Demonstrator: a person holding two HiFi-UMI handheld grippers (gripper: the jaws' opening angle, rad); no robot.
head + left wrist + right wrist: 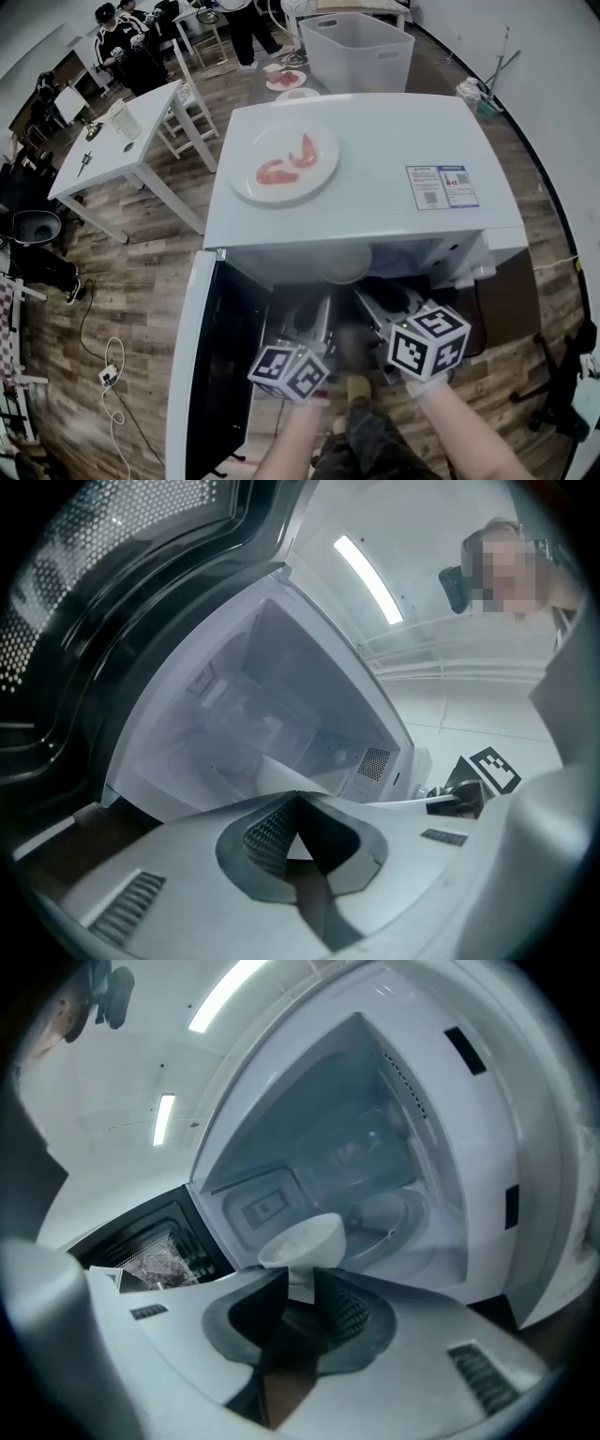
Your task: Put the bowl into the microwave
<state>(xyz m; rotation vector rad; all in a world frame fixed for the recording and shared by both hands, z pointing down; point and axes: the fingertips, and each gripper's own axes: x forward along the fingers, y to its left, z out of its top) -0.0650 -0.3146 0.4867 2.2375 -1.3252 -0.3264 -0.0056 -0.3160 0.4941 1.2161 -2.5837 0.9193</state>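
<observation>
Right jaws: we see the right gripper pinching the rim of the white round bowl, one pad tight on each side.
Left jaws: the left gripper has its pads nearly together on a thin white edge. We think it nips the other side of the bowl.
Why two grips: we think a hold on each side keeps the bowl from tipping as it goes in.
Where the bowl is: right at the mouth of the white box microwave. It is held up, not yet down on the round glass tray inside.
How the bowl looks: small, smooth, plain white and deep. We cannot tell if anything is in it.
Door: the dark-windowed door stands wide open on the left, so the way in is free.
On top: a white plate with red food pieces rests on the microwave's roof, well apart from the bowl.
</observation>
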